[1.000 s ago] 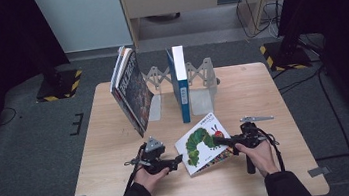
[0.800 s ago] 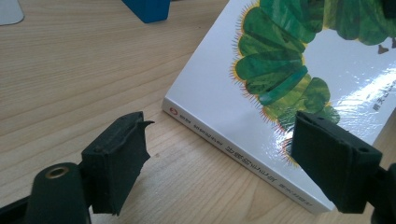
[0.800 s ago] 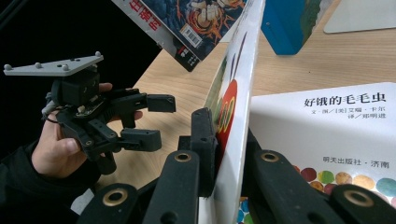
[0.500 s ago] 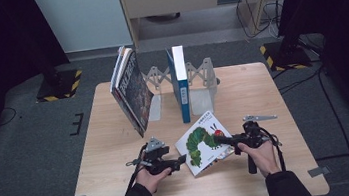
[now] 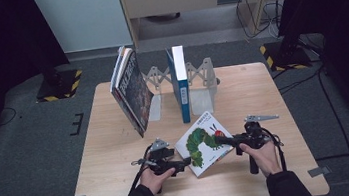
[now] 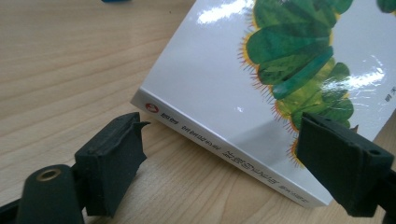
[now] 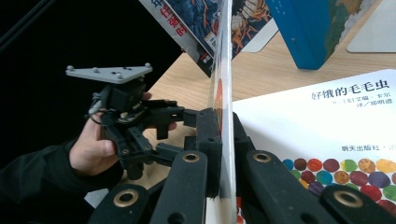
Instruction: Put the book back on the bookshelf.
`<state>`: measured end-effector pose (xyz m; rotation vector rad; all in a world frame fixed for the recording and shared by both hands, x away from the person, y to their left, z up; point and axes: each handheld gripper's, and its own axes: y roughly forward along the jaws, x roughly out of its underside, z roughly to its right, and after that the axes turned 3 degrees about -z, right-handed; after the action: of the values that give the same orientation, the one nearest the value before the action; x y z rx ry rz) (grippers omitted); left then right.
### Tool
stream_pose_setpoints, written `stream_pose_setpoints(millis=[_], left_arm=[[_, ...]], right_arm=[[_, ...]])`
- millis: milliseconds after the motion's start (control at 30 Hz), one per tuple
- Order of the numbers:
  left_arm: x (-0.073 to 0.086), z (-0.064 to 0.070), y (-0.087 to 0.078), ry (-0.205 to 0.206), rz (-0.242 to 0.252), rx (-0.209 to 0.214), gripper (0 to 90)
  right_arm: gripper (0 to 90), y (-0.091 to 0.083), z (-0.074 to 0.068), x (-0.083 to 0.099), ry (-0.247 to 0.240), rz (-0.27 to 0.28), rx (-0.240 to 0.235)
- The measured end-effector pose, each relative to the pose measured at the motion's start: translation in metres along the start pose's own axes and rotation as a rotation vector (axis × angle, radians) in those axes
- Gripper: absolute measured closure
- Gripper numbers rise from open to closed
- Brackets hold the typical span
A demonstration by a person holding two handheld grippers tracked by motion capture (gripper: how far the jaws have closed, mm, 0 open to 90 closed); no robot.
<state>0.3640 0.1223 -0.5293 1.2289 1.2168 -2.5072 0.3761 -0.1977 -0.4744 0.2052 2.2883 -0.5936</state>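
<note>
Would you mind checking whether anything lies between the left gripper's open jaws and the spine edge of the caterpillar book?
Nothing visible does. The left gripper is open, its jaws straddling the spine corner of the caterpillar book with bare table between. The right gripper has its cover opened.

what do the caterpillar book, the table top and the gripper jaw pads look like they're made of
Caterpillar book: glossy coated card or laminated paper; light glares off its white cover in the left gripper view, and the cover held open by the right gripper looks thin and stiff. Table top: pale wood or wood-look laminate, matte, with visible grain. Left gripper pads: probably black rubber or foam, dull, with a torn edge.
</note>
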Motion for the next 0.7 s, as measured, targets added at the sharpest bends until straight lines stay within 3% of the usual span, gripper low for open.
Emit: stream_pose_setpoints(millis=[100,300,433,600,700], left_arm=[[0.000,-0.002,0.005,-0.034,-0.003,0.036,10.3],[0.000,-0.003,0.015,-0.044,0.019,0.123,7.4],[0.000,-0.004,0.017,-0.056,0.034,0.135,7.6],[0.000,-0.004,0.019,-0.073,0.047,0.127,11.4],[-0.001,-0.004,0.020,-0.074,0.049,0.119,13.4]], right_arm=[[89.3,0.000,0.000,0.000,0.000,-0.003,-0.002],[89.3,-0.001,0.002,0.001,0.006,-0.005,-0.003],[89.0,-0.003,0.006,0.003,0.016,-0.003,0.009],[85.4,-0.004,0.009,0.005,-0.005,-0.016,0.075],[78.2,-0.002,0.009,0.007,-0.041,-0.041,0.149]])
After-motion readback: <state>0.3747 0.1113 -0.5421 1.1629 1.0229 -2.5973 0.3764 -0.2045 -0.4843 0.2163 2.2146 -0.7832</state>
